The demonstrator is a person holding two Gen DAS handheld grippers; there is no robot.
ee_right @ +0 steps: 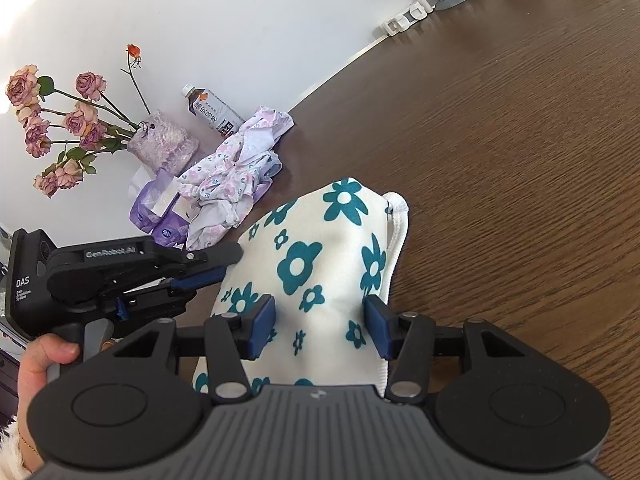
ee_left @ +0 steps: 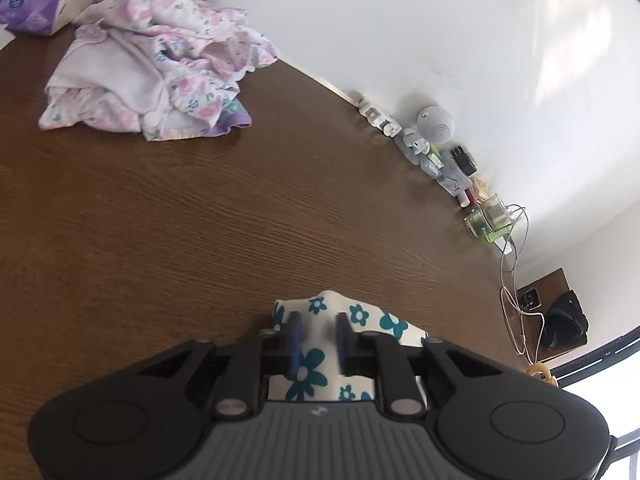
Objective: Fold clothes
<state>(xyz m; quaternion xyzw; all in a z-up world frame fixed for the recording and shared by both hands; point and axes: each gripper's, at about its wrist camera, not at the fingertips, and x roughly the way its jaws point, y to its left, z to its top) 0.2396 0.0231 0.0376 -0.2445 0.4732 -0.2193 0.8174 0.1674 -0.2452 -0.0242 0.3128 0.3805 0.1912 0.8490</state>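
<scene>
The left gripper pinches the teal-flowered cloth shut between its fingers. The right gripper hangs wide open over it, holding nothing. The cloth lies on the table, middle of a fold. Next, the right fingers should grab an edge. More clothes wait at eleven o'clock.

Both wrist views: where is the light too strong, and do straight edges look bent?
Left wrist view: the window at lower right is blown out white, and the table edge curves along the wall. Right wrist view: even light, with the table edge also bowed by the fisheye.
</scene>
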